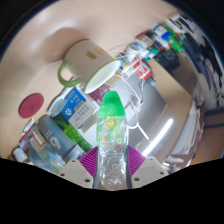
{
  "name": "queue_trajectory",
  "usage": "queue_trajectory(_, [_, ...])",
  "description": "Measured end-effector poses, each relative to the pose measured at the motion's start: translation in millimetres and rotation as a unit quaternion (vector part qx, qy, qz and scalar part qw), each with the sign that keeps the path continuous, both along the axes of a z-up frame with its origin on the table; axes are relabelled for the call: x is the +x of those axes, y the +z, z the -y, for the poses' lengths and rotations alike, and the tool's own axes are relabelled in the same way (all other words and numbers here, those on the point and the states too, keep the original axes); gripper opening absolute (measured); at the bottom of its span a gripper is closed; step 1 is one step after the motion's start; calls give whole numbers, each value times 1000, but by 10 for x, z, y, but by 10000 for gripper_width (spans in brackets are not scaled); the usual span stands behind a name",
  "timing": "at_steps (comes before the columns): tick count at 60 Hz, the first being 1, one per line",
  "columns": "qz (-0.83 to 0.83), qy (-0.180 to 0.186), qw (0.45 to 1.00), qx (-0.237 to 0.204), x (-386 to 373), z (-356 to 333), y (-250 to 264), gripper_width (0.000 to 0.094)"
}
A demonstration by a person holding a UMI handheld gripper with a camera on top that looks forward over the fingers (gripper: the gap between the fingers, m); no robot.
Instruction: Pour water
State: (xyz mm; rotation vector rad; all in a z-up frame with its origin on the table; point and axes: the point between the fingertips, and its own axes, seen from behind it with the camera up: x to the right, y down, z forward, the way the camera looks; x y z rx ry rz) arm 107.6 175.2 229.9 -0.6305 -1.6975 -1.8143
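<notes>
The view is tilted hard, so the pale tabletop (pixel 40 60) sweeps across as the biggest thing in sight, running up and away behind everything else. On it, beyond the fingers, sits a white mug (pixel 88 68) with a green handle, lying at a slant in this view with its open mouth turned toward the camera. Just beside the mug, nearer the fingers, there is a crowd of printed boxes and packets (pixel 62 118), blue and white and green, packed close together. Further off past the mug, a second jumble of small colourful items (pixel 160 48) lines the far side of the table, too small to name. A round red disc (pixel 33 103) lies flat on the table apart from the mug. And now the main piece: a clear plastic water bottle (pixel 112 148) with a green cap stands right between the two fingers, cap pointing toward the mug. The gripper (pixel 112 178) has its purple pads pressed against the bottle's sides, one on each flank, so the tongs are clamped on the bottle.
</notes>
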Motion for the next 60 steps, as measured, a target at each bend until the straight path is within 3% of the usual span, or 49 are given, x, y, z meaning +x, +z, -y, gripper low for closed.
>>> queue_trajectory(6, [-179, -8, 984, 18, 161, 34, 128, 380])
queue_trajectory(12, [-443, -4, 896, 21, 302, 58, 181, 381])
queue_trajectory(17, [-637, -6, 771, 20, 500, 89, 76, 383])
queue_trajectory(22, [-805, -6, 593, 11, 588, 95, -351, 380])
queue_trajectory(24, [-848, -10, 529, -21, 612, 66, -390, 380])
queue_trajectory(27, [-900, -10, 435, -34, 650, 79, -579, 382])
queue_trajectory(31, [-931, -26, 362, -45, 731, 21, -853, 381])
queue_trajectory(42, [-938, -27, 342, -37, 923, -48, -1195, 381])
queue_trajectory(60, [-926, -9, 375, -47, 885, -4, -1279, 424])
